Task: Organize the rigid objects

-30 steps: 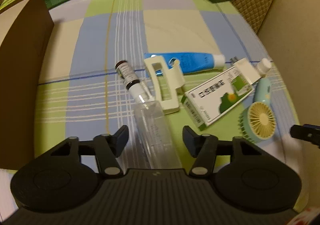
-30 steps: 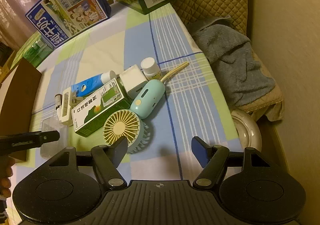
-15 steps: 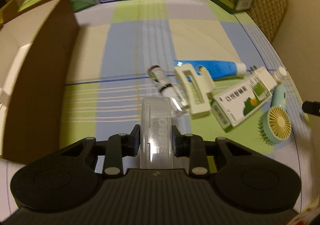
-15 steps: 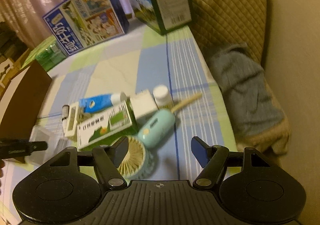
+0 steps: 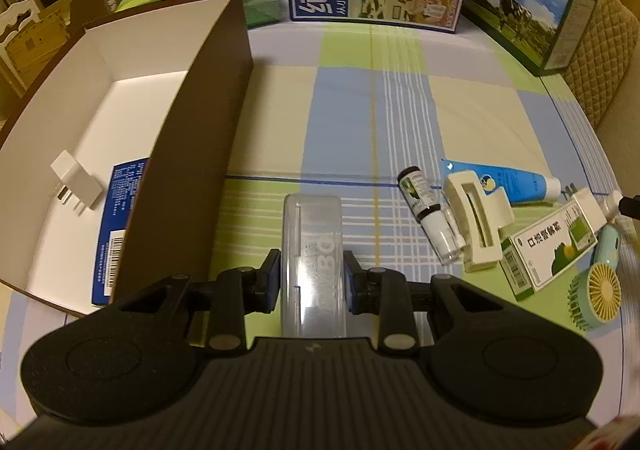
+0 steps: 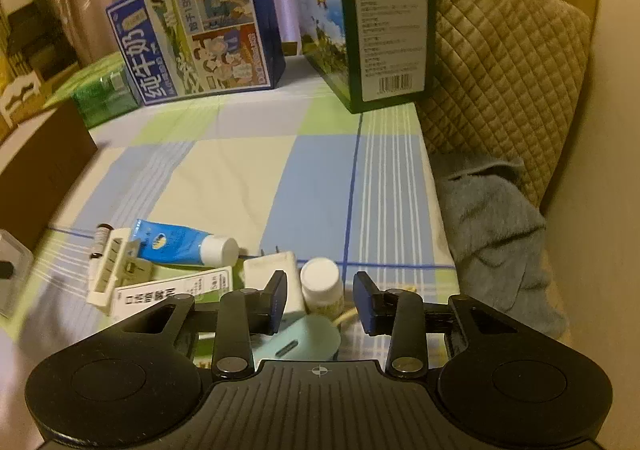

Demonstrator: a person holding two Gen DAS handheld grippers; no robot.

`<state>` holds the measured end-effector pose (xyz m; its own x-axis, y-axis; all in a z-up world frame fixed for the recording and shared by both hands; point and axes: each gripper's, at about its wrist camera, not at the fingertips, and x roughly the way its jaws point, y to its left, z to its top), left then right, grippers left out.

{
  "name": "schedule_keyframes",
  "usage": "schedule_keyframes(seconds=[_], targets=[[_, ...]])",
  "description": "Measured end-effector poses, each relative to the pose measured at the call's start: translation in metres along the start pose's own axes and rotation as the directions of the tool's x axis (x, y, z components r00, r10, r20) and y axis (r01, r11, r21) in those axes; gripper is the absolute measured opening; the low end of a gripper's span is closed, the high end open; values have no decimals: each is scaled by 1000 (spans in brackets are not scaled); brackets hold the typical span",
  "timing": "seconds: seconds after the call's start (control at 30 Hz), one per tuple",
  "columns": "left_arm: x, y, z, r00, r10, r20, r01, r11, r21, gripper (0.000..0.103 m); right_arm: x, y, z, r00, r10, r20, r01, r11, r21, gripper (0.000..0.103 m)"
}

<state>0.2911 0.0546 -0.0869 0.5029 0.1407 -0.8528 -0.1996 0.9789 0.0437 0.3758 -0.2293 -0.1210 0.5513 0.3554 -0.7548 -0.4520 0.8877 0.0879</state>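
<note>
Between the left tongs [image 5: 311, 282], closest to the lens, a clear plastic case [image 5: 312, 262] sits clamped, both pads pressing its long sides. Case is see-through, flat, rounded corners, embossed lettering, looks hard and slick. It appears lifted off the checked table [image 5: 400, 117], though I can't tell that for sure. Step in hand, as I judge it: carry the case to the open cardboard box [image 5: 192, 137] just to the left. Next move calls for clearing the tall brown wall, then lowering inside, where a white plug [image 5: 76, 185] and a blue packet [image 5: 116, 230] already lie.

Right tongs [image 6: 320, 302] have just been closing, pads apart and gripping nothing yet. Mint fan handle [image 6: 300, 338] lies below them; a white pill bottle [image 6: 322, 286] stands just beyond the gap. Likely target is one of those.

Farther out: medicine carton [image 6: 172, 294], cream clip [image 5: 476, 226], blue tube [image 6: 180, 246], small dark vial [image 5: 420, 193], still unsorted.
</note>
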Motion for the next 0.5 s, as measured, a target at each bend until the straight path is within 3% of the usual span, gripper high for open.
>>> schedule_keyframes(seconds=[0.17, 0.2, 0.5], targets=[[-2, 3, 1, 1000, 2, 7, -2, 1000, -4, 26, 13, 3, 2, 1000, -8, -9, 7, 1000, -22, 27], [-2, 3, 1, 1000, 2, 8, -2, 1000, -3, 26, 15, 4, 2, 1000, -15, -11, 15, 999, -32, 21], [-7, 7, 7, 999, -17, 28, 17, 1000, 5, 26, -10, 9, 9, 998, -8, 57, 10, 999, -38, 20]])
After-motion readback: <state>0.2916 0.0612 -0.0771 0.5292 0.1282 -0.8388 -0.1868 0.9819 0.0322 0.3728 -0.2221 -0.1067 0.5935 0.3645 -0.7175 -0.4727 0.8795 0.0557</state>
